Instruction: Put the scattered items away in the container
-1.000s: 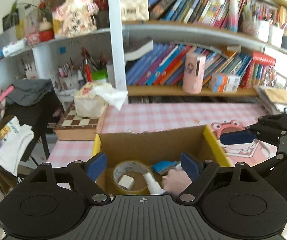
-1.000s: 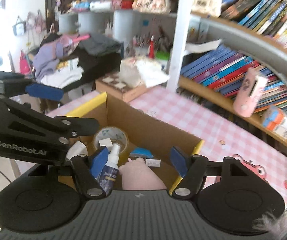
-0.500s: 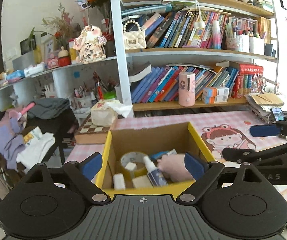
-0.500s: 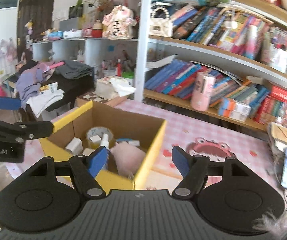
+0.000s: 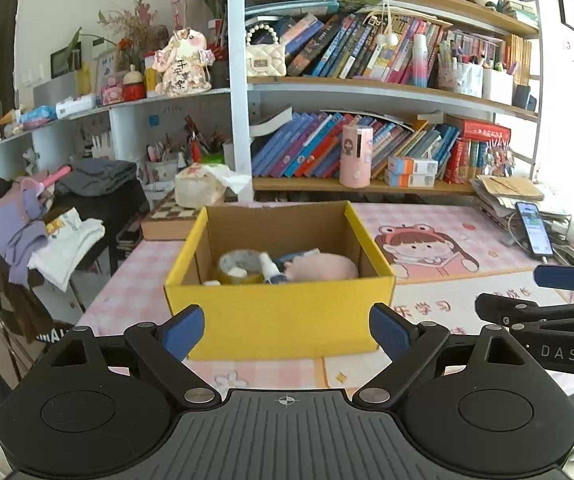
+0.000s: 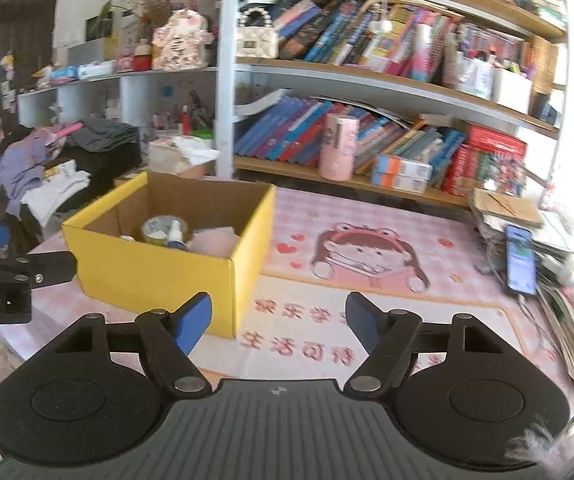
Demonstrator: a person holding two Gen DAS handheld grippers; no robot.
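Note:
A yellow cardboard box [image 5: 279, 312] stands on the pink table mat; it also shows in the right wrist view [image 6: 155, 268]. Inside lie a tape roll [image 5: 239, 266], a small white spray bottle [image 5: 269, 268] and a pink soft item [image 5: 323, 268], with other small things partly hidden. My left gripper [image 5: 285, 330] is open and empty, just in front of the box's near wall. My right gripper [image 6: 279, 322] is open and empty, in front of the box's right corner, over the mat.
A phone [image 6: 521, 260] and stacked papers [image 5: 511, 196] lie at the table's right edge. A chessboard box [image 5: 171, 220] with a tissue bag sits behind the box. Bookshelves [image 5: 367, 152] stand behind. A rack with clothes [image 5: 47, 232] stands left of the table.
Both grippers have pulled back and away from the box, from over its inside to in front of it. Both stay open and empty. The items remain in the box.

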